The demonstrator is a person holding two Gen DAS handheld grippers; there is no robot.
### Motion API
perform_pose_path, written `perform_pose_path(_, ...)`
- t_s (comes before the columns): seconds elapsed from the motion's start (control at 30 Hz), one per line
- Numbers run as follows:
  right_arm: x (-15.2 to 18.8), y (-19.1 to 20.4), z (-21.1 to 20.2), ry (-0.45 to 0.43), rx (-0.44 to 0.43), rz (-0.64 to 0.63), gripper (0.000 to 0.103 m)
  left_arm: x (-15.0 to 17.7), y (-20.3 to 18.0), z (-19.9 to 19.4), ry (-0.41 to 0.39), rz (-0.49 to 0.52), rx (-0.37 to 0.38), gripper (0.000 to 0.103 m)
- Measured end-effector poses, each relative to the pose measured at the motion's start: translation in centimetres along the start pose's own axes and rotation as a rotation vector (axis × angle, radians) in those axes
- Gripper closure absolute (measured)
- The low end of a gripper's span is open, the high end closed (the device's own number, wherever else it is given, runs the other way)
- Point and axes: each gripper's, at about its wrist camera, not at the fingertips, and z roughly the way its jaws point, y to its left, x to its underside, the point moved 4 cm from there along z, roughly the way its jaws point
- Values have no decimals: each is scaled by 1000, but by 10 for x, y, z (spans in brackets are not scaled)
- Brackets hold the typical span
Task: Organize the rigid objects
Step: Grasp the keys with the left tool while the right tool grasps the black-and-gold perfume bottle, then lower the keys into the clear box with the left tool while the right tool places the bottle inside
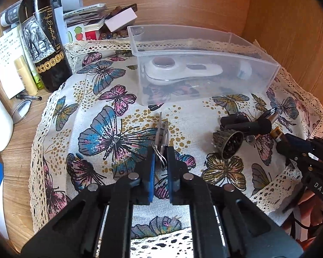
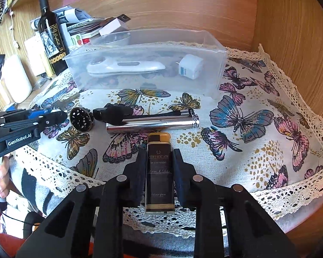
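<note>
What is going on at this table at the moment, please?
A person is sorting small items with two handheld grippers. The left gripper is shut on a bunch of keys, the right gripper on a black-and-gold lighter, both low over the butterfly cloth. The clear bin already holds a white device and a white adapter.

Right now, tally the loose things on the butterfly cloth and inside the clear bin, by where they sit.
In the clear bin: 2, white handheld device and white plug adapter.
On the cloth, free: 3, steel tube, black tool, perforated metal cup.
In grippers: 2, keys, black-and-gold lighter.
Total: 7
</note>
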Motion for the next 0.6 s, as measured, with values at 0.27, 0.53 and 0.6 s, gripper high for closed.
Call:
perform_pose_path(0.27,-12,-7,-12,-50,8,11,81,-3,3,-9,-31,-26,9,96)
perform_pose_path(0.53,-34,-13,-25,-127,17,18,81,-17,-1,-35,-109,-19,12,97)
perform_pose_path(0.6,-42,-14,-28,-152,19,16,81,-22,-2,-40,-123,-19,16,97)
